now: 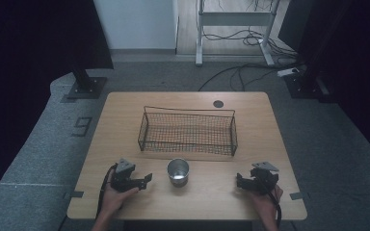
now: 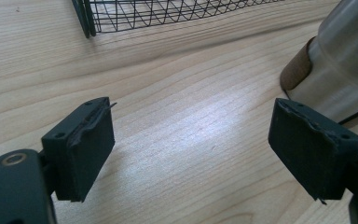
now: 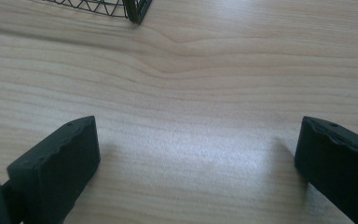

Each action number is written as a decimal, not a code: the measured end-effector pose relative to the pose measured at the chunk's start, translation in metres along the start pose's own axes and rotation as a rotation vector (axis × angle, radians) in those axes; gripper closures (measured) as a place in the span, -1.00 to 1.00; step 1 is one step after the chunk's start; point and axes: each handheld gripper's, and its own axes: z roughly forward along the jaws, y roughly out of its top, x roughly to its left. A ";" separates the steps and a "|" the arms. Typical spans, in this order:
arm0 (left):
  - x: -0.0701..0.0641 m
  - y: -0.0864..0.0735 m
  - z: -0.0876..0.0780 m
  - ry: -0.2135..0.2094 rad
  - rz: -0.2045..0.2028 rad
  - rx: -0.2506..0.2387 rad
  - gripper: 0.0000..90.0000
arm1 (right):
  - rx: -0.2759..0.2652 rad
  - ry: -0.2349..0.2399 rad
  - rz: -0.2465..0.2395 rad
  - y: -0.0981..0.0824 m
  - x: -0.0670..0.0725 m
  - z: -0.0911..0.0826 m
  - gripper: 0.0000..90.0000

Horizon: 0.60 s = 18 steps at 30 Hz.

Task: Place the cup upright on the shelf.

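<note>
A shiny metal cup [image 1: 178,172] stands upright on the wooden table [image 1: 125,125], in front of a black wire basket [image 1: 188,111]. My left gripper [image 1: 144,179] rests to the left of the cup, pointing toward it. In the left gripper view my left gripper [image 2: 191,112] is open over bare wood, with the cup [image 2: 345,51] just beyond its right-hand jaw and apart from it. My right gripper [image 1: 238,182] lies to the right of the cup. The right gripper view shows my right gripper [image 3: 199,123] open with nothing between its jaws.
The basket [image 2: 168,11] holds nothing I can see; its near corner [image 3: 135,9] lies ahead of my right gripper. A round cable hole [image 1: 218,104] sits at the table's far edge. Dark stands and floor cables lie beyond the table.
</note>
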 end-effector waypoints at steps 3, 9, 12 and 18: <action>0.000 0.000 0.000 -0.004 0.001 -0.001 -0.68 | -0.002 0.001 -0.001 -0.001 -0.001 -0.001 -0.96; -0.001 -0.001 0.003 -0.002 0.014 0.016 -0.67 | -0.003 0.002 -0.002 -0.001 -0.001 -0.001 -0.96; -0.001 -0.001 0.003 -0.002 0.016 0.017 -0.67 | -0.004 0.004 -0.003 -0.001 -0.001 -0.002 -0.95; -0.002 -0.001 0.001 -0.006 0.011 0.008 -0.67 | -0.009 0.003 -0.004 -0.002 -0.002 -0.002 -0.92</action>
